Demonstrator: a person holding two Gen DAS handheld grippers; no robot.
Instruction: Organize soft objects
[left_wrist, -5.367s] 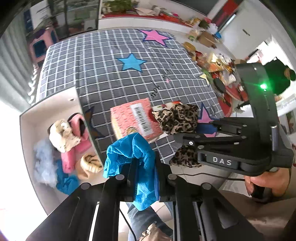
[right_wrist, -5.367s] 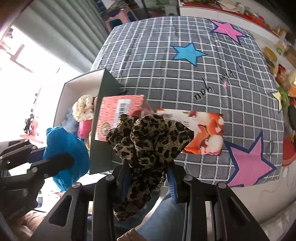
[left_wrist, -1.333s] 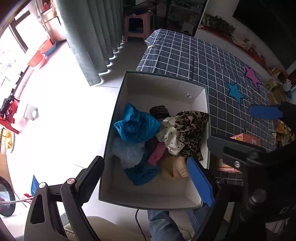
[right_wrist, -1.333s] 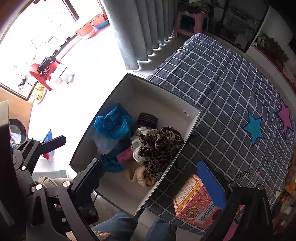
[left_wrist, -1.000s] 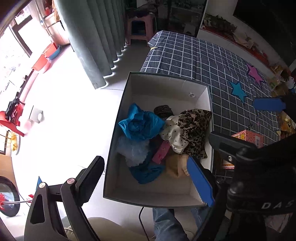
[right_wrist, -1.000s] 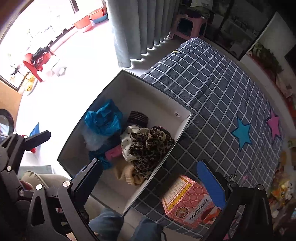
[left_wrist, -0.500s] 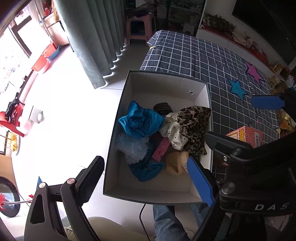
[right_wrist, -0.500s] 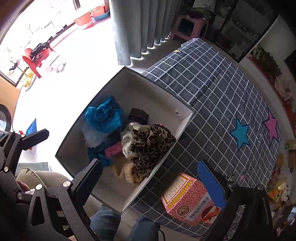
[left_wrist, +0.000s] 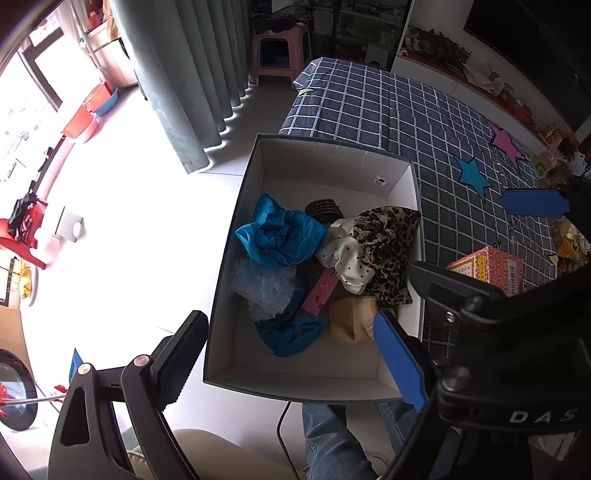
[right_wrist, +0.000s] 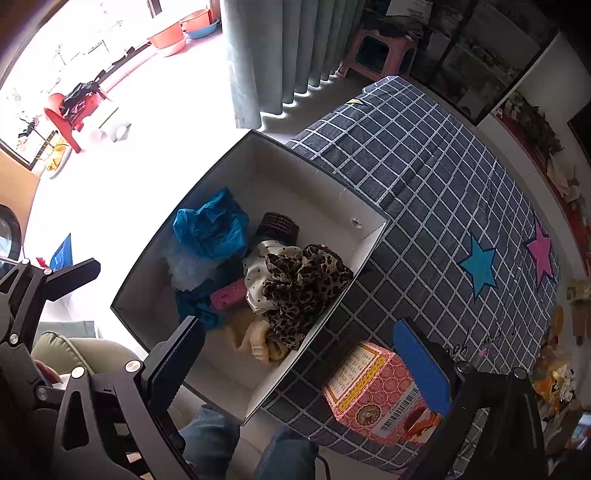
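Note:
A white-lined box (left_wrist: 334, 165) (right_wrist: 314, 195) sits at the edge of the checked table. In it lie several soft things: a blue cloth (left_wrist: 282, 236) (right_wrist: 212, 229), a leopard-print scrunchie (left_wrist: 388, 251) (right_wrist: 301, 286), a cream polka-dot one (left_wrist: 341, 254), a pale blue puff (left_wrist: 264, 288), a pink piece (left_wrist: 319, 291) and a tan one (left_wrist: 351, 319). My left gripper (left_wrist: 291, 358) is open and empty, held above the box's near end. My right gripper (right_wrist: 301, 365) is open and empty, above the box's near right corner.
A pink patterned carton (right_wrist: 380, 391) (left_wrist: 491, 267) stands on the checked cloth (right_wrist: 443, 206) right of the box. Snack packets (left_wrist: 561, 236) crowd the table's far right. The box overhangs the table edge above the floor. A pink stool (left_wrist: 279, 50) and curtains (left_wrist: 192, 74) stand beyond.
Both grippers let go of the blue cloth and the leopard scrunchie, which now lie in the box, and rose above it. In the last second the views shifted only slightly.

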